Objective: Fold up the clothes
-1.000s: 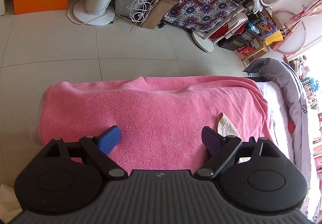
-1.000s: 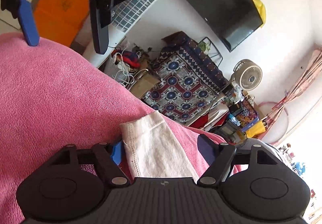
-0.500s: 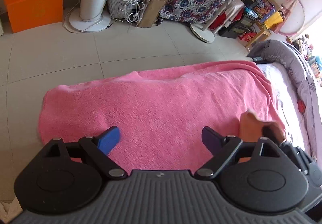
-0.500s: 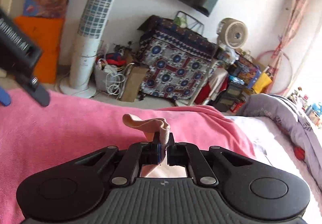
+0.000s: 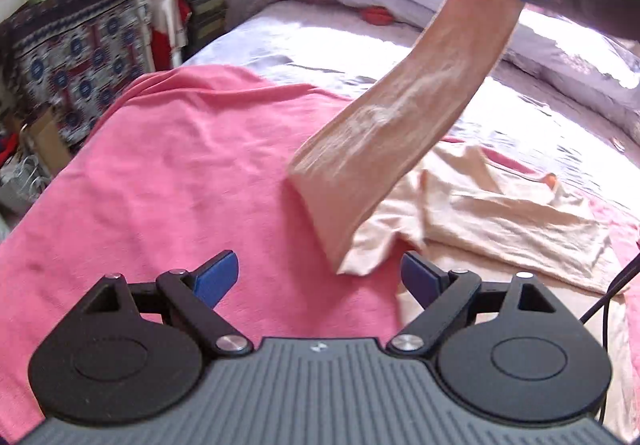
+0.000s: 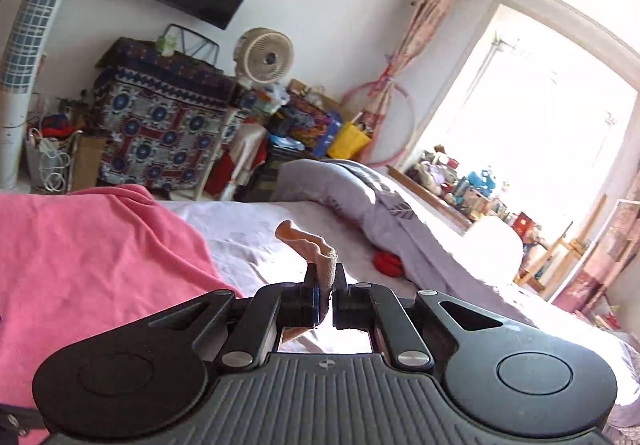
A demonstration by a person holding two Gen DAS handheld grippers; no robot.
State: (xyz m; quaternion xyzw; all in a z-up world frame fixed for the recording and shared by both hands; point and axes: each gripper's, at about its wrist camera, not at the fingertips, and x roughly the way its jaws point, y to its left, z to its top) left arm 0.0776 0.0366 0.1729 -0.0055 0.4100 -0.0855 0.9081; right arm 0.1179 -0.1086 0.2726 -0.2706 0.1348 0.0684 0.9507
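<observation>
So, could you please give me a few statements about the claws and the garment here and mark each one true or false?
1. The right claw is shut on a strip of the peach garment. True.
2. The left claw is gripping the garment. False: its jaws stand apart with nothing between them.
3. The garment lies fully flat on the bed. False: one part is lifted into the air, while the rest lies on the pink towel.
4. A red item lies on the bed beside the grey duvet. True.
5. The pink towel covers the whole bed. False: pale sheet shows beyond it.
</observation>
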